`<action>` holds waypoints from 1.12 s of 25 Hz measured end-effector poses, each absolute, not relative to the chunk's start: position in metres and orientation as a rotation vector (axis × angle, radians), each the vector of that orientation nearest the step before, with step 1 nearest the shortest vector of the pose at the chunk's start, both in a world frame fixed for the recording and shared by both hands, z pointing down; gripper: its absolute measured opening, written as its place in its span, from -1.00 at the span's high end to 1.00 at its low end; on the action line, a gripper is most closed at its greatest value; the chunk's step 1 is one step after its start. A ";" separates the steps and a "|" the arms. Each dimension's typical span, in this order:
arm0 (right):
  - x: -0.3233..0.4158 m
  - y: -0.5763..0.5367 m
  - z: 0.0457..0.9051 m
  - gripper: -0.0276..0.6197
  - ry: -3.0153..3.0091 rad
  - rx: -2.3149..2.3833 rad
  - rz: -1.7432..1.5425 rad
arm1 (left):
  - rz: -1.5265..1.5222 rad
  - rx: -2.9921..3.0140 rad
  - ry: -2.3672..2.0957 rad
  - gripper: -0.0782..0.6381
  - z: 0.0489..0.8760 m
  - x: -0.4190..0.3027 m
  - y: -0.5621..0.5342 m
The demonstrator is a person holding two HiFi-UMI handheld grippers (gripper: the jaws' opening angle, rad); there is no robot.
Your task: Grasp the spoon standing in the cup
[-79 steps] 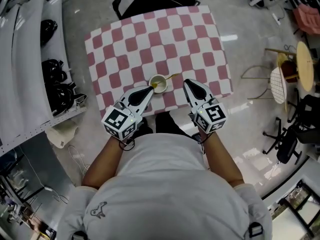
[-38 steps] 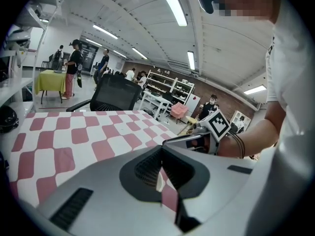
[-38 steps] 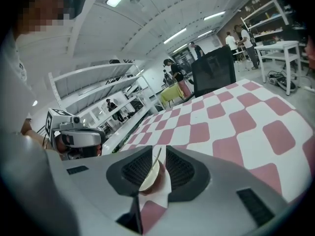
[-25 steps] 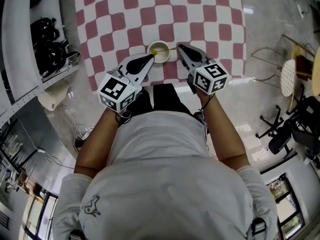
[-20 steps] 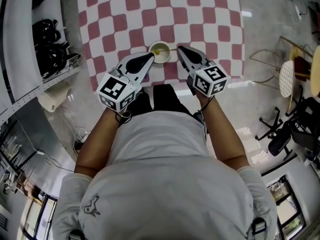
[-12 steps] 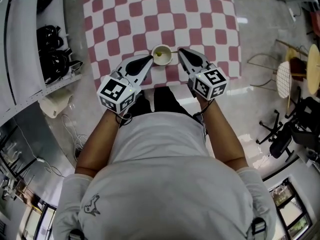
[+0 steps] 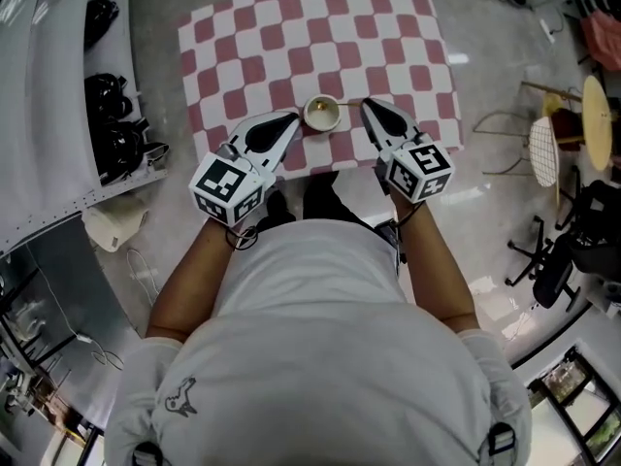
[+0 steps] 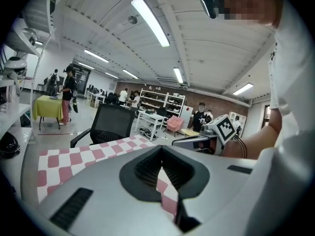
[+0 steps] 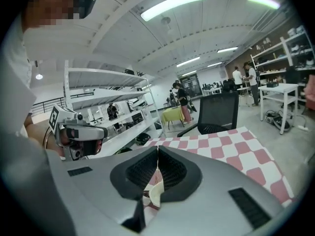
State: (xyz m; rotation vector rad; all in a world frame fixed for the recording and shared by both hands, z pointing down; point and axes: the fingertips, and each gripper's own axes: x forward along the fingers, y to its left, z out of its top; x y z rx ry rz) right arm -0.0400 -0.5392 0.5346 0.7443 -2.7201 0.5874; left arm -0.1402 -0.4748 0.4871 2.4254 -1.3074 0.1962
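Observation:
A small cream cup (image 7: pixel 322 115) stands near the front edge of the red-and-white checked table (image 7: pixel 291 37). A thin gold spoon handle (image 7: pixel 347 102) leans out of it to the right. My left gripper (image 7: pixel 293 117) is shut, its tip just left of the cup. My right gripper (image 7: pixel 368 104) is shut too, with its tip beside the end of the spoon handle and nothing held. In the left gripper view the gripper (image 8: pixel 161 149) shows only cloth under its closed jaws. In the right gripper view a bit of the cup (image 9: pixel 155 194) shows under the closed gripper (image 9: pixel 157 148).
A black office chair (image 8: pixel 110 125) stands behind the table's far edge. White shelves with dark helmets (image 7: pixel 109 119) run along the left. Wire chairs and a round stool (image 7: pixel 558 129) stand at the right. People stand far back in the room.
Over three seconds both grippers came forward to flank the cup. In the last second only the head view has drifted; the grippers hold their places, both shut.

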 end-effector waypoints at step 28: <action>-0.056 -0.459 0.425 0.81 -2.824 0.963 0.323 | 0.070 2.676 -1.313 0.75 0.398 -0.185 -0.406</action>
